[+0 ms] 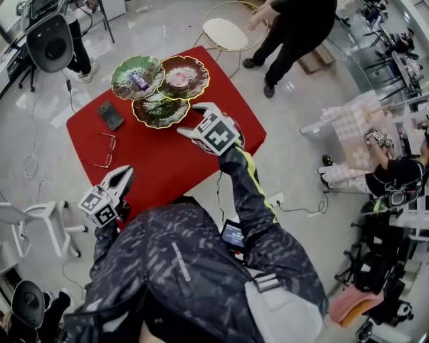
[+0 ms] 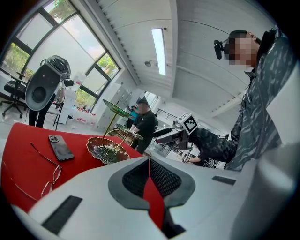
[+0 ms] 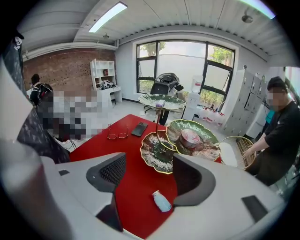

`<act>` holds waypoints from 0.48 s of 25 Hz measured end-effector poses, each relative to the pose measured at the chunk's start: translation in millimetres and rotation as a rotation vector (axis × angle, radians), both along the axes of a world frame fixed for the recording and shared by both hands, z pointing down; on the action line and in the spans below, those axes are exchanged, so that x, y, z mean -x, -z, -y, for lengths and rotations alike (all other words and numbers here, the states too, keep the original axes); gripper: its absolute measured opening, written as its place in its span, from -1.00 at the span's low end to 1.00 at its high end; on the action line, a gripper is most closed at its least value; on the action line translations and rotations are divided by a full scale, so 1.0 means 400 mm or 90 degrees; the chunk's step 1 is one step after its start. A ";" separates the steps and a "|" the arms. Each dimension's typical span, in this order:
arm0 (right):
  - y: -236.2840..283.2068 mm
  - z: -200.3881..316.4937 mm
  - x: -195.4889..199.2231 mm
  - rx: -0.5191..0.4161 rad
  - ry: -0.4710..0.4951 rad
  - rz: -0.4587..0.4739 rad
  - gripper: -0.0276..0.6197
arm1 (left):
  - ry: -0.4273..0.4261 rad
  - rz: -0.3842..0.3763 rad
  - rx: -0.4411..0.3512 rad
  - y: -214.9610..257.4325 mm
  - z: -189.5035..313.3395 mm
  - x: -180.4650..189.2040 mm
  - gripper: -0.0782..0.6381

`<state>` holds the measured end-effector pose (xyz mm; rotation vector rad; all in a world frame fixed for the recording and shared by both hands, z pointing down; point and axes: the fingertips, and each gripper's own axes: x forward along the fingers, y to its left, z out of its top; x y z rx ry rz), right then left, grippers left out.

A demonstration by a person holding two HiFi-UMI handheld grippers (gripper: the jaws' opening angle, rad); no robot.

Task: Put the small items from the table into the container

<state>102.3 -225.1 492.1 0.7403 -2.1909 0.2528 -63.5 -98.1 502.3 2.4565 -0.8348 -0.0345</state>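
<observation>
Beyond the fingers of my right gripper I see a tall window straight ahead. A brick wall with white shelves stands off to their left, and a ceiling strip light runs above. Past the fingers of my left gripper, slanted windows sit up-left, with a second strip light overhead. The pale glossy floor spreads all round, and a black office chair stands far left.

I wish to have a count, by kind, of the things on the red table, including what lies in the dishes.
Leaf-shaped dishes: 3
Phone: 1
Glasses: 1
Small bottle: 1
Round tin: 1
Small purple item: 1
Total: 8
</observation>
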 end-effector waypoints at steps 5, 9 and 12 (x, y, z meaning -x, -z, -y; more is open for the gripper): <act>-0.060 -0.038 -0.029 0.027 -0.005 -0.006 0.06 | -0.008 0.003 0.005 -0.005 -0.005 -0.003 -0.75; -0.088 -0.069 -0.045 0.043 -0.008 -0.002 0.05 | -0.010 0.006 0.016 -0.017 -0.012 -0.001 -0.75; -0.109 -0.084 -0.051 0.047 -0.014 0.000 0.05 | -0.009 0.009 0.025 -0.030 -0.013 0.004 -0.75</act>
